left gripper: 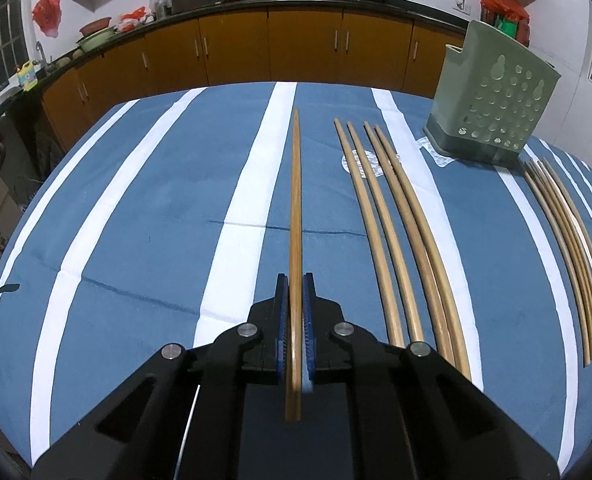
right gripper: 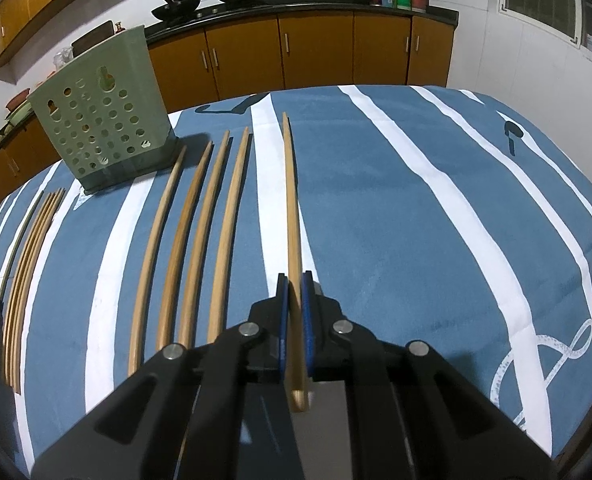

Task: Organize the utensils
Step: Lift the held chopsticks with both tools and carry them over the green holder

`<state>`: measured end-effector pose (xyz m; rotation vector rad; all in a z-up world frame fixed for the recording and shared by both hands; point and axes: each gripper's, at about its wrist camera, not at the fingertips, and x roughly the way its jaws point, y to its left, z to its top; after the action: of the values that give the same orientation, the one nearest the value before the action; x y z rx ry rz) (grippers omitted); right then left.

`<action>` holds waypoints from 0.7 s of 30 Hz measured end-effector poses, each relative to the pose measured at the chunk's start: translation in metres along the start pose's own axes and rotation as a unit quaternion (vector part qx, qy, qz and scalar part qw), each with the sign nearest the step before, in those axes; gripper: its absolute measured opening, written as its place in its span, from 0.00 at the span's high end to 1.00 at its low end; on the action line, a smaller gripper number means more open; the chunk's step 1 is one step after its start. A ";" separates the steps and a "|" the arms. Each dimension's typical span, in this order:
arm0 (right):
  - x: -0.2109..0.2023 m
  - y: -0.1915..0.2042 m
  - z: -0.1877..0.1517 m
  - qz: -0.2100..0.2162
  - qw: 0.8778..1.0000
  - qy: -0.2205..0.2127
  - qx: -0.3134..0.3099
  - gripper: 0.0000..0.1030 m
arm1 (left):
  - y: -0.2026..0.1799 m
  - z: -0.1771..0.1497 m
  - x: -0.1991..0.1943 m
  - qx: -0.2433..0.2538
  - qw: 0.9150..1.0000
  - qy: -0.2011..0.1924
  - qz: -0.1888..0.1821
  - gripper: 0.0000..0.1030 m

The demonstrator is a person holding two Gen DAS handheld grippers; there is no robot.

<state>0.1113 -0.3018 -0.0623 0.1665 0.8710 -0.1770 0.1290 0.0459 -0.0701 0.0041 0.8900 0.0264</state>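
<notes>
Left chopstick (left gripper: 296,216): one wooden stick clamped between the blue pads of the left gripper (left gripper: 296,286), running straight ahead of the jaws over the tablecloth (left gripper: 136,220).
Right chopstick (right gripper: 294,220): one stick pinched the same way in the right gripper (right gripper: 295,284), jaws closed tight on it.
Loose chopsticks: four (left gripper: 391,220) lie side by side on the cloth, right of the left jaws and left of the right jaws.
Far bundle (left gripper: 563,240): several more sticks packed together beyond those four; count unclear.
Holder (left gripper: 491,96): one green perforated holder standing upright, ahead of the four loose sticks, apart from both jaws.
Cloth: blue with white stripes.
</notes>
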 end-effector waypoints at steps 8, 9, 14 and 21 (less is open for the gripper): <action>-0.044 -0.007 0.027 0.011 0.997 -0.073 0.006 0.92 | 0.014 0.024 -0.034 -0.015 0.999 -0.050 -0.016 0.93; -0.055 -0.007 0.034 0.013 0.996 -0.091 0.006 0.92 | 0.015 0.031 -0.045 -0.016 0.997 -0.067 -0.015 0.93; -0.087 -0.004 0.059 0.021 0.988 -0.150 0.001 0.92 | 0.021 0.060 -0.082 -0.023 0.990 -0.135 -0.013 0.93; -0.124 0.006 0.099 0.041 0.975 -0.218 0.000 0.92 | 0.021 0.101 -0.115 -0.030 0.980 -0.198 -0.017 0.93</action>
<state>0.1078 -0.3063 0.0959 0.1550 0.4264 -0.1287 0.1347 0.0644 0.0826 -0.0605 0.4910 0.0201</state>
